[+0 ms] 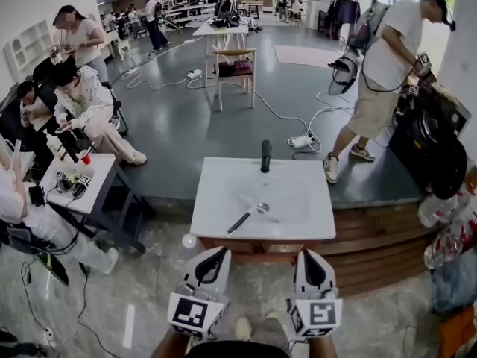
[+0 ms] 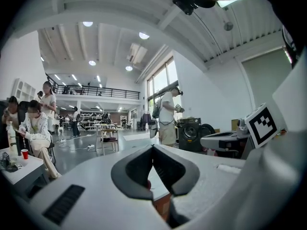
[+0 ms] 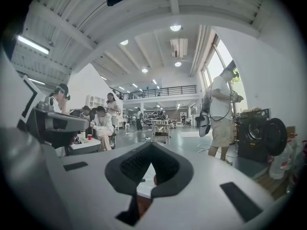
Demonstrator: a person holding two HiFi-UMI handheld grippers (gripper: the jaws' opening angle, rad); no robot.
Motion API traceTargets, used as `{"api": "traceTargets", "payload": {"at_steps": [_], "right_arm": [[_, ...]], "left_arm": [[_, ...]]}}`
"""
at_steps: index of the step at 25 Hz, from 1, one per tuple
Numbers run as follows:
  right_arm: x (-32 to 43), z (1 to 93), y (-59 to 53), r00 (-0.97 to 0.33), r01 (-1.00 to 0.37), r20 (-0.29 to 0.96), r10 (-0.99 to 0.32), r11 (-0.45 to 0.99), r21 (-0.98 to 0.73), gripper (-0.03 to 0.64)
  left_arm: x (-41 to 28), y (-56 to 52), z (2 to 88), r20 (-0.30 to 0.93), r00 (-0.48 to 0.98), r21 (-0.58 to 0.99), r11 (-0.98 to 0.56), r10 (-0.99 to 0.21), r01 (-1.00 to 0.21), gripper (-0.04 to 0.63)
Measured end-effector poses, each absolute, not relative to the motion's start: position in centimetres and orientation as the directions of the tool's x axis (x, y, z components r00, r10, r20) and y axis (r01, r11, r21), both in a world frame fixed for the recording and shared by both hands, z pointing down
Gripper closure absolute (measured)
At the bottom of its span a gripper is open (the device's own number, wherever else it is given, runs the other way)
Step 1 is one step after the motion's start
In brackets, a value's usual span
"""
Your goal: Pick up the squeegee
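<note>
The squeegee (image 1: 250, 215) lies flat near the middle of the white table (image 1: 223, 192), its black handle pointing toward the near left and its pale head toward the far right. My left gripper (image 1: 221, 250) and right gripper (image 1: 305, 252) hover side by side just short of the table's near edge, both pointing at it, with the squeegee between their lines and farther on. In the left gripper view the left gripper (image 2: 153, 147) has its jaws closed together with nothing in them. In the right gripper view the right gripper (image 3: 151, 145) also looks shut and empty.
A black cylinder (image 1: 265, 156) stands upright at the table's far edge. A low side table (image 1: 97, 189) with a red cup and seated people is at the left. A standing person (image 1: 380, 66), a black washing machine (image 1: 428, 136) and floor cables lie beyond, a wooden step (image 1: 373, 237) at the right.
</note>
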State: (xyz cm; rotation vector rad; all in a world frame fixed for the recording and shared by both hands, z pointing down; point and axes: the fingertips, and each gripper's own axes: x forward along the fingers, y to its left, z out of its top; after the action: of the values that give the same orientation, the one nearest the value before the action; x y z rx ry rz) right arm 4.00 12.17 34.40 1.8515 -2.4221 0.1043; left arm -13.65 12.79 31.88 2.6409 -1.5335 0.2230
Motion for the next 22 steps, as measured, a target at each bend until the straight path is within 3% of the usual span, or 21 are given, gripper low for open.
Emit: {"api": "traceTargets", "payload": {"at_steps": [22], "right_arm": [[4.5,37.0,-1.3,-0.294,-0.956,0.145,-0.945,0.294,-0.022,0.618]], "left_arm": [[-12.9,-0.1,34.8,0.222,0.459,0.009,-0.469,-0.860,-0.883,0.594]]}}
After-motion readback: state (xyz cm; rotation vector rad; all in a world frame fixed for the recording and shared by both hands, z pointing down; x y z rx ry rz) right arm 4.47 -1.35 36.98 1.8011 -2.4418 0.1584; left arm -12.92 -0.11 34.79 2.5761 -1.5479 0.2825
